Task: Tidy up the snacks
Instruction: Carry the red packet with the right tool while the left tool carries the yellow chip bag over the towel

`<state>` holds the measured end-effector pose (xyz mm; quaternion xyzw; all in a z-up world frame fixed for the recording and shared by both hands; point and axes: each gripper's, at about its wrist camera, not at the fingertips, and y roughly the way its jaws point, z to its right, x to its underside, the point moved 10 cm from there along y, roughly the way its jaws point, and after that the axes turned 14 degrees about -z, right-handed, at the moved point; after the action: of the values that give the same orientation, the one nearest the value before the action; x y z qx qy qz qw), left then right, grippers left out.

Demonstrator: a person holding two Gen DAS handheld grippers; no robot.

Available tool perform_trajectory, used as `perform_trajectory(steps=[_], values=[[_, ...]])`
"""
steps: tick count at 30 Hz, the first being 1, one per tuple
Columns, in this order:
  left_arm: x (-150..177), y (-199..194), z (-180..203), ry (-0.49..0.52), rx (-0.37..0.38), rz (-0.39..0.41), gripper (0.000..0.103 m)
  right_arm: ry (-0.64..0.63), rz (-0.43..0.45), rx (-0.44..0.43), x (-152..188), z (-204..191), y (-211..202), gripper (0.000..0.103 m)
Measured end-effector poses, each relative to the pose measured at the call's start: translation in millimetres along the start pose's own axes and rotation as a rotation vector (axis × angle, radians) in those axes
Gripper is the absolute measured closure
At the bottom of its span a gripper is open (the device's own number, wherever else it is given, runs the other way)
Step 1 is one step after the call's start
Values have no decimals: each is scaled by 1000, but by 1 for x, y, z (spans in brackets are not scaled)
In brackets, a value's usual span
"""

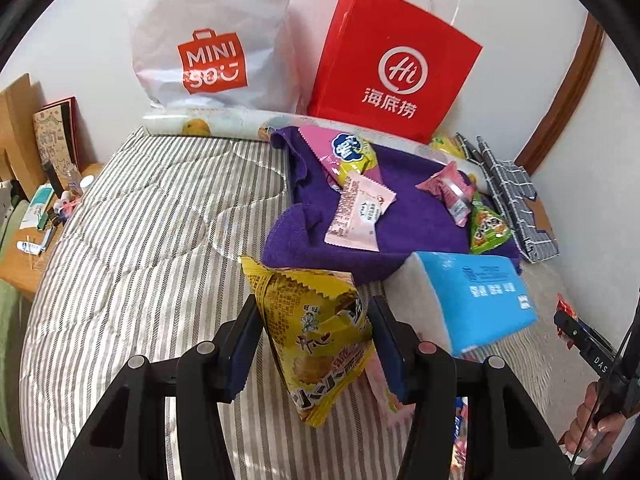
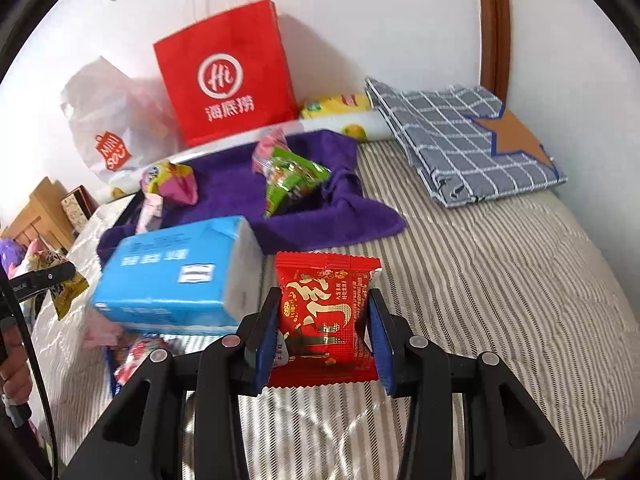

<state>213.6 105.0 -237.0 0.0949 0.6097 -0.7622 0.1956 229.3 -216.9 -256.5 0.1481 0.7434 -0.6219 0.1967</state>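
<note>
My left gripper [image 1: 314, 320] is shut on a yellow snack packet [image 1: 320, 340], held above the striped bed cover. My right gripper [image 2: 325, 320] is shut on a red snack packet [image 2: 326, 320], also lifted off the bed. A purple towel [image 1: 400, 216] lies further back with several snacks on it: a pink and yellow packet [image 1: 344, 152], a pale pink packet [image 1: 360, 212], a small pink one [image 1: 450, 190] and a green one [image 1: 488, 226]. The green packet [image 2: 292, 180] also shows in the right wrist view. The right gripper's tip with its red packet [image 1: 566, 314] appears at the left view's right edge.
A blue tissue pack [image 1: 476, 300] lies just right of the left gripper. A red paper bag [image 1: 396, 64] and a white plastic bag [image 1: 212, 40] lean on the wall behind. A folded checked cloth [image 2: 460, 140] lies at the right. A cluttered wooden bedside table [image 1: 24, 248] is left.
</note>
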Motion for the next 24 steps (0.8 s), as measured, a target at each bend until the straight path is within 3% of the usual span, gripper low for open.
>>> perform_trajectory(steps=[24], values=[[25, -47, 43, 63, 40, 67, 52, -50, 137, -11, 4, -17, -76, 62]])
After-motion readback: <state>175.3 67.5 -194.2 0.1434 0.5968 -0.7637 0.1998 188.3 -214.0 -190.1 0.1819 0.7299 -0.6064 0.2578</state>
